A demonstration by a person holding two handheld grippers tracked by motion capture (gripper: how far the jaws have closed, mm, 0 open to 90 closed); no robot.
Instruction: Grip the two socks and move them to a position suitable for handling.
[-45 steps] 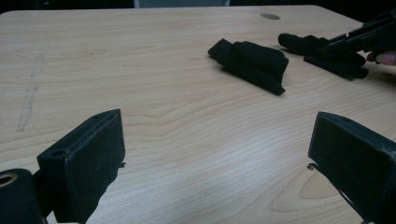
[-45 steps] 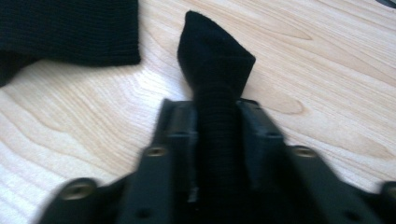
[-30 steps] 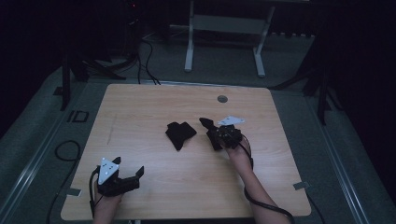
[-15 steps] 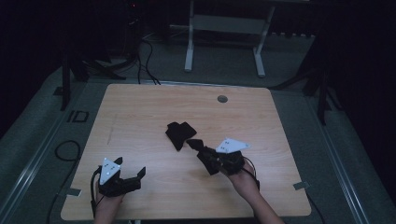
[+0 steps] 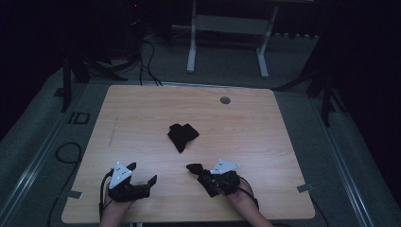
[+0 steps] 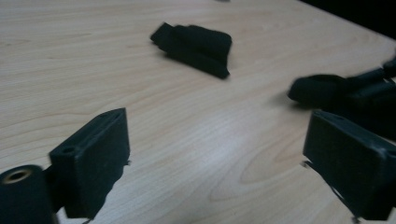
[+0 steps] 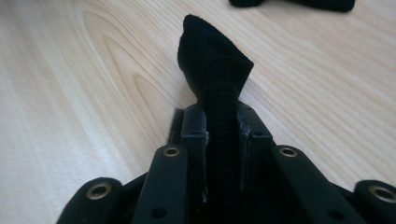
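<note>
Right gripper point(image 7: 223, 140) clamped on a black sock point(image 7: 215, 74), ribbed, bunched, its end poking past the jaws just above the table point(image 5: 265, 137) near the front edge. Second sock point(image 5: 182, 136) lies folded mid-table, probably a sock too; dim view. Left gripper point(image 5: 140, 174) jaws apart, empty, by the front-left edge.

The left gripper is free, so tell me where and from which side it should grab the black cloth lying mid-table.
Probably best at the narrow end of the folded black cloth that points toward the person, coming from the near left, where the left gripper waits with jaws open. That end tapers, so it should fit between the jaws, while the far end is wider and bunched. The right gripper already pinches another cloth piece.
</note>
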